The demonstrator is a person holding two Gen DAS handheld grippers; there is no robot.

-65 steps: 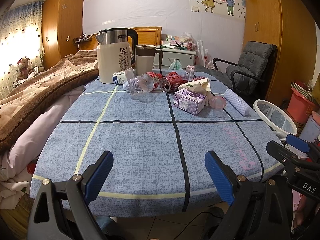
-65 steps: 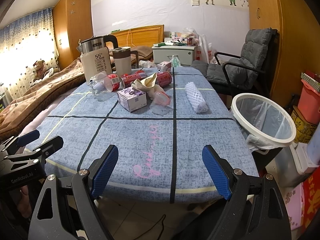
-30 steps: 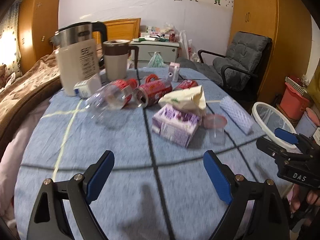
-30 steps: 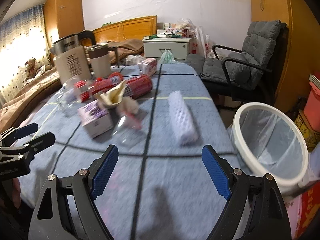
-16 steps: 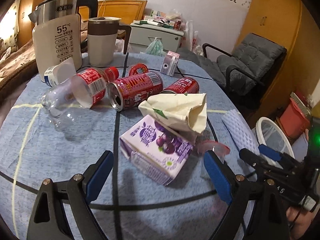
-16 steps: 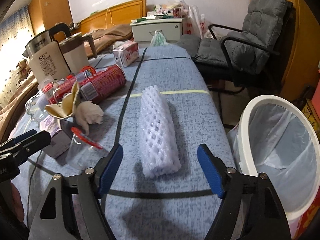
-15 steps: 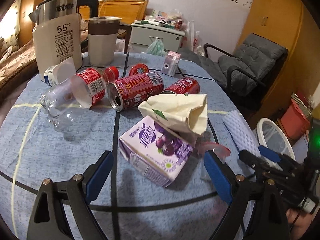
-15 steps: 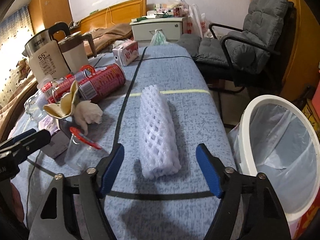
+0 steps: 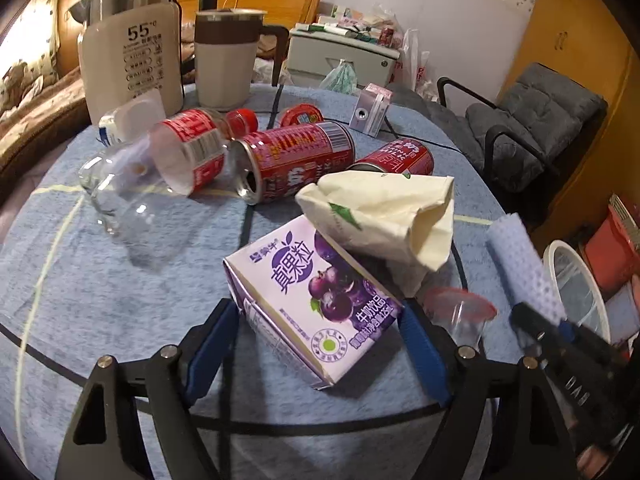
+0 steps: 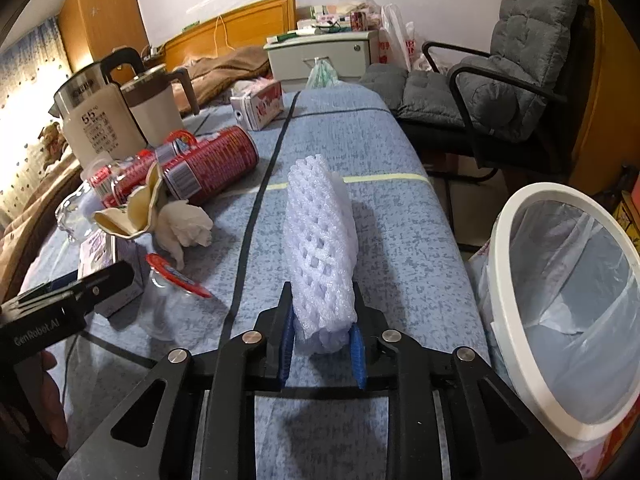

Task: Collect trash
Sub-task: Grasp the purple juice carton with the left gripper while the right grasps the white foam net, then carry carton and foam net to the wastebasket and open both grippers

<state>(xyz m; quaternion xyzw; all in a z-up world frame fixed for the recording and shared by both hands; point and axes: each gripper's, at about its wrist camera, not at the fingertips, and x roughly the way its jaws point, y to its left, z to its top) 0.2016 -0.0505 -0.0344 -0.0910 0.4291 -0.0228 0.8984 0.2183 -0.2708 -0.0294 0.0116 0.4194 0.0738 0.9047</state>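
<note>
A round tabletop [image 9: 100, 300] covered in blue cloth is seen from two wrist cameras; a purple milk carton [image 9: 308, 300] lying on its side serves as the landmark. The carton is bracketed by the left hand-held gripper [image 9: 316, 344], whose jaws have just been closing; the blue pads [image 9: 212, 344] stand wide, right at the carton's two lower corners, and whether they press on it cannot be told. Just behind the carton a crumpled cream paper bag [image 9: 384, 212] is draped; behind that lie red drink cans [image 9: 292, 160] and a clear plastic bottle [image 9: 148, 176] on their sides; further back stand a kettle [image 9: 128, 56] and a mug [image 9: 228, 64]. To the carton's right a small clear cup with a red rim [image 9: 460, 312] is seen; beyond it lies a roll of white foam netting [image 10: 320, 248]. The near end of the netting is squeezed between the pads of the right hand-held gripper [image 10: 322, 344], whose jaws have just been closing and now stand narrow; the rest of the roll lies along the tabletop, pointing away from that gripper. Off the tabletop's edge, right of the netting, a white bin lined with clear plastic [image 10: 516, 216] is seen.
</note>
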